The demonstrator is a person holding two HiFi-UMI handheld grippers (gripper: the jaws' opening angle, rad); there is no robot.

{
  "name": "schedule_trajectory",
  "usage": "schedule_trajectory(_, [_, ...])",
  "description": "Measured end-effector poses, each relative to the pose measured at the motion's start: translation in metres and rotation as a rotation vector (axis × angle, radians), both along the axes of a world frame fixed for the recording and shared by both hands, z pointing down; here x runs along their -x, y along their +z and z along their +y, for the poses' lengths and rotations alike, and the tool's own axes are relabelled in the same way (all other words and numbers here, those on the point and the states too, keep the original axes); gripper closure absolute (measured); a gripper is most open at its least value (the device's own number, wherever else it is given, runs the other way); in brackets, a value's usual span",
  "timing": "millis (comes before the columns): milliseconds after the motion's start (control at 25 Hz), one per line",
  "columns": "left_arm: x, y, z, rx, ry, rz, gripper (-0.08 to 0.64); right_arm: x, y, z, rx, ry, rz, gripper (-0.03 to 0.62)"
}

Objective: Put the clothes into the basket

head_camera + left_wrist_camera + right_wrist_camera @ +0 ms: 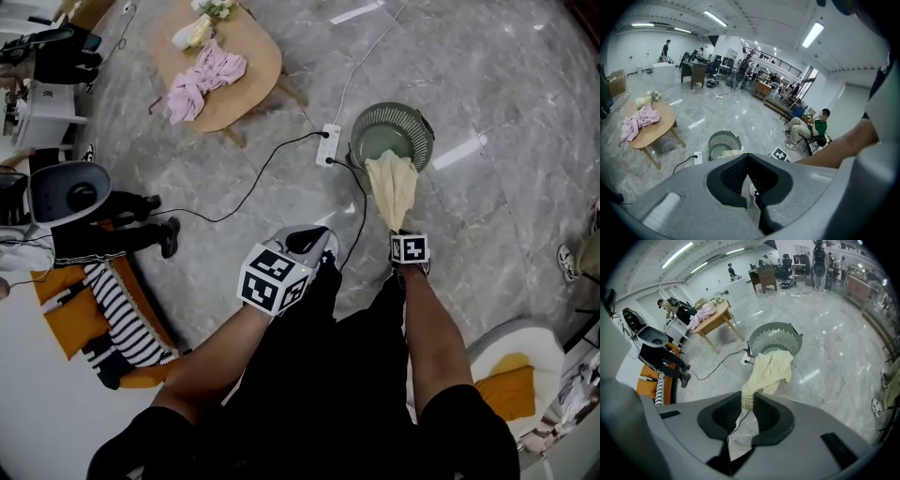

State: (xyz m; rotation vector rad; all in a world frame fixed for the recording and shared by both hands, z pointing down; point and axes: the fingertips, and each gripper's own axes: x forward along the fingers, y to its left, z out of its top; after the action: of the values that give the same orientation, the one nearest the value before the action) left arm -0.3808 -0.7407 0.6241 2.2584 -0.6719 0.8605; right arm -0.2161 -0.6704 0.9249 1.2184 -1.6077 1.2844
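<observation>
One yellow garment (pixel 392 187), clamped in right gripper (pixel 749 399), drapes basket (pixel 419 120) rim | left gripper (pixel 746 154) closed, empty | best centred over basket before release

Large open office hall: polished grey marble floor (pixel 506 84), desks (pixel 696 71), swivel chairs (pixel 714 65), ceiling strip lights (pixel 812 34).

No words, numbers, brand names or signs can be read in any view. The only printed marks are black-and-white square patterns with no letters or digits. One set is on the marker cube (pixel 274 278) of the left gripper (pixel 319 239), and another is on the marker cube (pixel 409 248) of the right gripper (pixel 401 232). Any print on the distant desks, walls and people is too small and blurred to make out.
</observation>
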Motion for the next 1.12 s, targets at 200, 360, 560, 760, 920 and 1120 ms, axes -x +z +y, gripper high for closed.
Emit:
schedule_trajectory(200, [-0.001, 0.001, 0.001, 0.006, 0.002, 0.002, 0.559, 0.008, 0.001, 0.014, 0.038, -0.052, -0.031, 0.425])
schedule_trajectory(360, [-0.006, -0.003, 0.0, -0.004, 0.005, 0.01, 0.558, 0.004, -0.001, 0.027, 0.073, 0.018, -0.091, 0.37])
schedule_trajectory(560, [-0.008, -0.013, 0.001, -0.022, 0.012, 0.028, 0.559, -0.005, -0.012, 0.038, 0.074, 0.032, -0.084, 0.362])
schedule_trajectory(760, [-0.006, -0.024, 0.001, -0.036, 0.015, 0.045, 0.558, -0.006, -0.041, 0.031, 0.001, 0.043, -0.102, 0.364])
schedule_trajectory(920, [-0.01, -0.04, -0.005, -0.067, 0.029, 0.074, 0.559, -0.01, -0.086, 0.009, -0.125, 0.094, -0.143, 0.411])
schedule_trajectory(1120, [-0.005, -0.067, -0.014, -0.111, 0.042, 0.115, 0.558, 0.0, -0.179, -0.026, -0.351, 0.152, -0.194, 0.569])
